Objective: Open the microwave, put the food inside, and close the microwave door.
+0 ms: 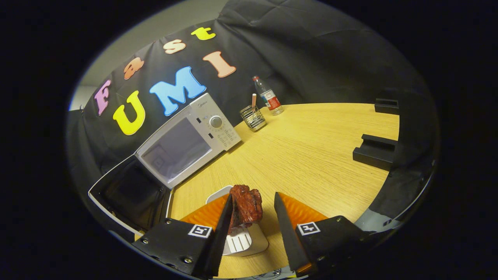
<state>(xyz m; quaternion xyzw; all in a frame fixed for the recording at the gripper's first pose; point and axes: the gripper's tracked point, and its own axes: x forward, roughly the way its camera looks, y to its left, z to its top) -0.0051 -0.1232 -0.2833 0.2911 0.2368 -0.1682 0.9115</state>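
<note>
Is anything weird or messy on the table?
Nothing is spilled or broken. The microwave door hangs wide open. The food sits between the open gripper fingers, touching one finger, above a white dish. I can't tell if it's resting on it.

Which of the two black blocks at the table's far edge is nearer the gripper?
The larger, lower black block; the other black block sits farther back. The gripper is open around the meat.

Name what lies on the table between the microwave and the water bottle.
In the gripper view, a wire mesh holder with a stick in it stands between the microwave and the water bottle. Around it is bare wooden table.
</note>
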